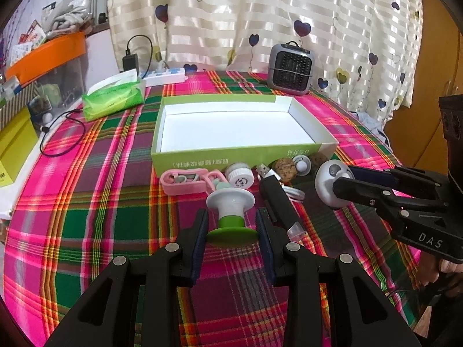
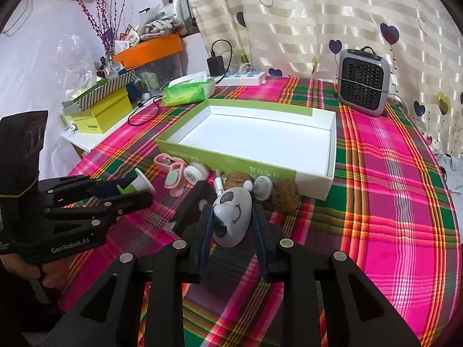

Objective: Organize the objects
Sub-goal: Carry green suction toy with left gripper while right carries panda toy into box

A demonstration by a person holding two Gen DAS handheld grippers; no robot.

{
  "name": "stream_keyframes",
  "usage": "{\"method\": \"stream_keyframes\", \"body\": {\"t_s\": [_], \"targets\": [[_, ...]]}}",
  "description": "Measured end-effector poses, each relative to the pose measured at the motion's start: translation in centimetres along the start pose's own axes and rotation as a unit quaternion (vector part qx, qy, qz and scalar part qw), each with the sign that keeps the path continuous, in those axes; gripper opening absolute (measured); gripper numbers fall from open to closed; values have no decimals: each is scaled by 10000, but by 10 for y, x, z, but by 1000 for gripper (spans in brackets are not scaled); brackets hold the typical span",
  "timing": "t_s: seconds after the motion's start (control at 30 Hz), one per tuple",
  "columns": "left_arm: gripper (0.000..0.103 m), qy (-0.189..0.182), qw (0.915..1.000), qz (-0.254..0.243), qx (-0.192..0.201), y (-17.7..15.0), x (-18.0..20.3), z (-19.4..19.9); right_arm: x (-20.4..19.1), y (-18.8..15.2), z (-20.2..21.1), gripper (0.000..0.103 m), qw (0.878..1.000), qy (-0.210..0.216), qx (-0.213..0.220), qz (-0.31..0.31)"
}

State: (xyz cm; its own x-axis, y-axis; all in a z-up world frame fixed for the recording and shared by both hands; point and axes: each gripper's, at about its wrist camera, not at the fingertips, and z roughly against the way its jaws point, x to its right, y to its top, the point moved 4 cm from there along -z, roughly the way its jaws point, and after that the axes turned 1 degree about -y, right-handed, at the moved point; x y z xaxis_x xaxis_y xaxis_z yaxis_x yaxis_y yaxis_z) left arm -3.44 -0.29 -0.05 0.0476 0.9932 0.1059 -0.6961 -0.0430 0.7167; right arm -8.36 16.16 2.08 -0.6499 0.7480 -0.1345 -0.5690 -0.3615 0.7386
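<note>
An empty green and white box sits open on the plaid table. My left gripper is shut on a white and green spool-shaped object, also seen in the right wrist view. My right gripper is shut on a grey panda-faced egg toy, seen in the left wrist view. In front of the box lie a pink case, a white round cap, a black USB stick, two walnuts and a small white ball-shaped gadget.
A grey mini heater stands behind the box by the curtain. A green tissue pack, a white power strip with a black charger and cable lie at the back left. Yellow and orange boxes are stacked off the table's left edge.
</note>
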Motion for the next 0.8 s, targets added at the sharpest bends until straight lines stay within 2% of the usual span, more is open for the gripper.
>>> {"method": "stream_keyframes", "body": {"t_s": [0.43, 0.8], "targets": [[31, -118, 9997, -8, 206, 24, 5, -4, 1, 19, -3, 27, 9999, 7, 137, 98], [31, -121, 9996, -93, 249, 55, 7, -22, 8, 46, -19, 27, 9997, 18, 191, 174]]}}
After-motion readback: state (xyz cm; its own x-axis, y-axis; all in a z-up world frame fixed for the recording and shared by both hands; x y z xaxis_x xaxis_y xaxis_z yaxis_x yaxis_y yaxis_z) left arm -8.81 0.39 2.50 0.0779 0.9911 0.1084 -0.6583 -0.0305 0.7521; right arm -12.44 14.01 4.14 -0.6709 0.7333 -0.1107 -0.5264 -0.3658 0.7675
